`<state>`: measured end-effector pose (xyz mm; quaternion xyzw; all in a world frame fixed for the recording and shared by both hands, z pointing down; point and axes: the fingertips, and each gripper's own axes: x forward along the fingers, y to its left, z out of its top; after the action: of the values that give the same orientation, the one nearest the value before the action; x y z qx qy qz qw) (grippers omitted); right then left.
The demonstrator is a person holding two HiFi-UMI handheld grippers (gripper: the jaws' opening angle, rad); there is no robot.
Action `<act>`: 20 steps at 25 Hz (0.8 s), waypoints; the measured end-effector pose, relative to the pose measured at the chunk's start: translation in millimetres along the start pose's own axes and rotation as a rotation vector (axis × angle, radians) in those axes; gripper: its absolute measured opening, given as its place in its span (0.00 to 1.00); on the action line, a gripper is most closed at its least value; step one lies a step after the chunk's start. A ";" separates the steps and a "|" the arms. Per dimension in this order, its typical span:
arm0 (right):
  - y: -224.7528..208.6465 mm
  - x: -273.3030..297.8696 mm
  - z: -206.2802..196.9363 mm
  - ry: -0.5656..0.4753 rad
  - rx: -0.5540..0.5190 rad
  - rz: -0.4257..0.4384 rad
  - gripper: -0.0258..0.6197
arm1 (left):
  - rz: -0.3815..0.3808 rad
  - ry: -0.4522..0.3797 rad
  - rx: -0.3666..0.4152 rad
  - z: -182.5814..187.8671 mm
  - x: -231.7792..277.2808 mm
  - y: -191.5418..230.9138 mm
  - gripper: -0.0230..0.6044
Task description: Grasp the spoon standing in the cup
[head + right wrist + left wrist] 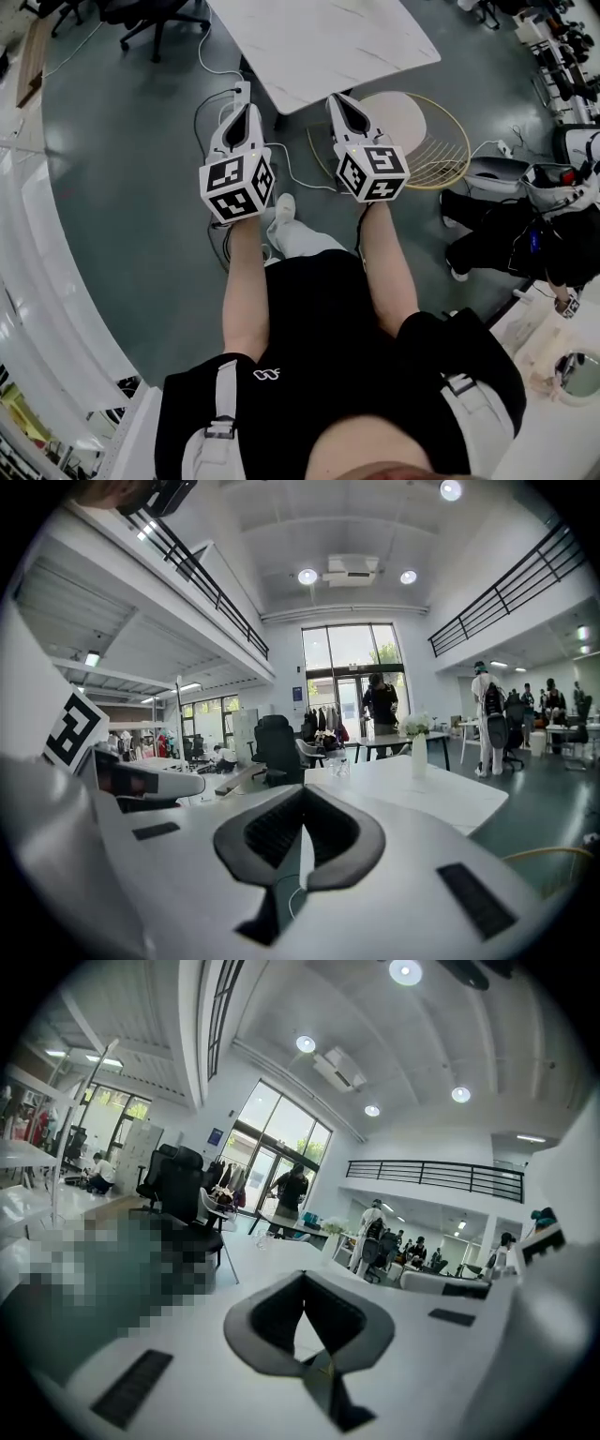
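Approach step, not started: I hold the left gripper (pixel 242 96) and right gripper (pixel 341 101) out over the floor short of the table (pixel 319 47), both with jaws pressed together and nothing between them. No cup with a spoon is clear to me; a small glass (pixel 339 764) near a vase (pixel 419 754) far down the table may be it, too small to tell, so next I'd step in, spread one gripper and line up. No readable writing, only square markers on the cubes (pixel 236 187) and an illegible shirt logo (pixel 266 374).
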<state>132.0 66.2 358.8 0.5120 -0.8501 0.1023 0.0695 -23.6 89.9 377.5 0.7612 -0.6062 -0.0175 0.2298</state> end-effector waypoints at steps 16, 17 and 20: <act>-91.6 120.7 27.4 -0.063 0.107 0.098 0.05 | 0.100 -0.005 0.109 47.1 131.3 3.8 0.06; -97.9 122.8 31.6 -0.070 0.105 0.096 0.05 | 0.094 -0.008 0.112 49.1 137.1 -0.3 0.06; -107.7 131.4 42.7 -0.088 0.099 0.102 0.05 | 0.074 -0.012 0.128 53.3 150.6 -11.9 0.06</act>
<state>165.4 -105.7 357.7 0.4747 -0.8712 0.1253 0.0015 10.8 -65.9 363.4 0.7514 -0.6350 0.0252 0.1774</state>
